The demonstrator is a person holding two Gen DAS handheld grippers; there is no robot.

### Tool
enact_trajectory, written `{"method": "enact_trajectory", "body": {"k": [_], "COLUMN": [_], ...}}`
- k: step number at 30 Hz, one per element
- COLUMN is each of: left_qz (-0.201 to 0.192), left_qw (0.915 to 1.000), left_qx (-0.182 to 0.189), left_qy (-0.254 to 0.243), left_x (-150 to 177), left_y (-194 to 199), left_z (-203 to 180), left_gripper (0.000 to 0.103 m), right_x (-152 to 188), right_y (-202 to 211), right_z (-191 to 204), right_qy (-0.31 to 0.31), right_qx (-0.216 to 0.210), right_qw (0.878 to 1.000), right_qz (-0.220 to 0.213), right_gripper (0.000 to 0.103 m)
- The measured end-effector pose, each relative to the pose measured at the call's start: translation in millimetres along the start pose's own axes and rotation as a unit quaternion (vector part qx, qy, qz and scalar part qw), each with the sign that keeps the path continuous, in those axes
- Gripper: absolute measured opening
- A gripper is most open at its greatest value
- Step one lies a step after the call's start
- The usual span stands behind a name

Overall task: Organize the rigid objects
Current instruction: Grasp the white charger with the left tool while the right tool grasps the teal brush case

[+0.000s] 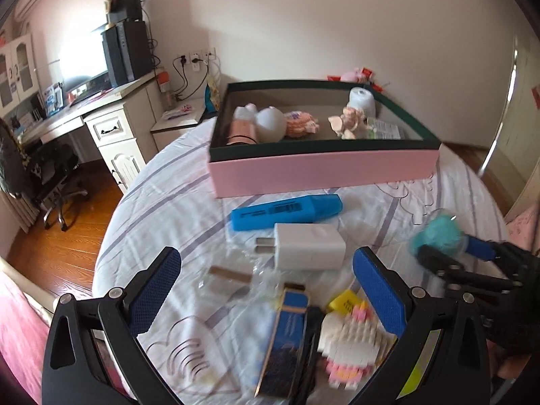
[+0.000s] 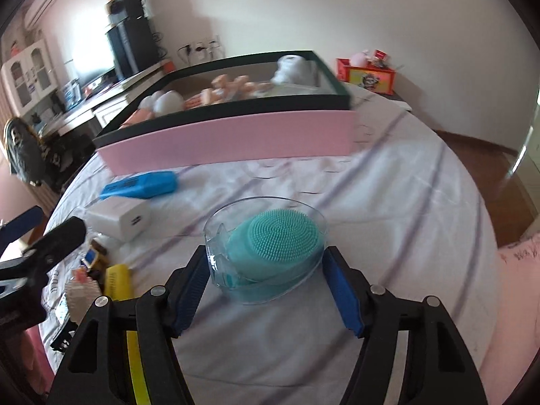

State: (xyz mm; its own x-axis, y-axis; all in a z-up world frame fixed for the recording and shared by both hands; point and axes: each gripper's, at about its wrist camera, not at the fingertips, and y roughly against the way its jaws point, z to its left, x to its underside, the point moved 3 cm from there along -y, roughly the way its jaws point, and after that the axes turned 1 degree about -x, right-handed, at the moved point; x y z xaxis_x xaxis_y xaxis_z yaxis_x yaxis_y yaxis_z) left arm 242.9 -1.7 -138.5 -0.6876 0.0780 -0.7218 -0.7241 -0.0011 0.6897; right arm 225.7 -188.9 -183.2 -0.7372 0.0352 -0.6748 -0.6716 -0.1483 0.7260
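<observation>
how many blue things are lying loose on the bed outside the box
2. A blue highlighter lies just in front of the pink box; a blue and gold case lies nearer, between the left fingers. Others may be hidden under the clutter.

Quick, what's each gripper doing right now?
Left gripper: open, holding nothing.
Right gripper: around the clear case with the teal brush; grip cannot be told.
</observation>
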Motion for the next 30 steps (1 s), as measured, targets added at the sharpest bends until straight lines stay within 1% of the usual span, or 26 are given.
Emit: {"method": "enact_trajectory", "body": {"k": [3,4,5,8,11,12,13,14,15,16,19,22,27,30], "left_qz": [0.007,0.01,0.012,0.028,0.037,0.038,0.039,0.039,0.044,0.044,0.041,0.033,0.007,-0.007], "left_qw": [0.9999,0.9997,0.9994,0.9986,0.9969,0.9967,0.9967,0.9969,0.9971,0.9972,0.9972,0.9983,0.9988,0.9983], "left_qx": [-0.005,-0.014,-0.018,-0.02,-0.037,-0.036,-0.033,-0.027,-0.02,-0.012,-0.007,0.011,0.03,0.044], "left_qy": [-0.01,-0.019,-0.026,-0.039,-0.059,-0.062,-0.063,-0.062,-0.059,-0.059,-0.062,-0.048,-0.037,-0.037], "left_x": [-3,-4,-4,-4,-5,-5,-6,-6,-7,-7,-5,-5,-10,-17], "left_y": [-11,-15,-17,-28,-37,-38,-39,-39,-41,-42,-40,-33,-11,2], "left_z": [-10,-14,-17,-24,-31,-32,-32,-33,-32,-33,-37,-34,-31,-31], "left_gripper": [0.101,0.094,0.09,0.09,0.09,0.09,0.082,0.066,0.066,0.051,0.052,0.052,0.052,0.052], "right_x": [-1,-1,-1,-2,-3,-3,-3,-3,-3,-3,-3,-2,-5,-10], "right_y": [1,1,1,0,-2,-2,-2,-2,-2,-2,-2,-1,8,17], "right_z": [-12,-15,-15,-14,-15,-16,-15,-15,-15,-15,-14,-14,-13,-11], "right_qy": [-0.008,-0.011,-0.013,-0.009,-0.01,-0.01,-0.01,-0.01,-0.01,-0.01,-0.009,-0.01,-0.01,-0.007], "right_qx": [0.004,0.001,-0.001,0.0,-0.002,-0.003,-0.003,-0.003,-0.003,-0.003,-0.002,-0.002,-0.003,-0.002], "right_qw": [1.0,1.0,1.0,1.0,1.0,1.0,1.0,1.0,1.0,1.0,1.0,1.0,1.0,0.999], "right_qz": [-0.002,-0.003,-0.003,-0.004,-0.004,-0.004,-0.004,-0.005,-0.006,-0.006,-0.007,-0.009,-0.02,-0.034], "right_gripper": [0.069,0.069,0.069,0.069,0.069,0.069,0.069,0.069,0.069,0.069,0.069,0.069,0.068,0.062]}}
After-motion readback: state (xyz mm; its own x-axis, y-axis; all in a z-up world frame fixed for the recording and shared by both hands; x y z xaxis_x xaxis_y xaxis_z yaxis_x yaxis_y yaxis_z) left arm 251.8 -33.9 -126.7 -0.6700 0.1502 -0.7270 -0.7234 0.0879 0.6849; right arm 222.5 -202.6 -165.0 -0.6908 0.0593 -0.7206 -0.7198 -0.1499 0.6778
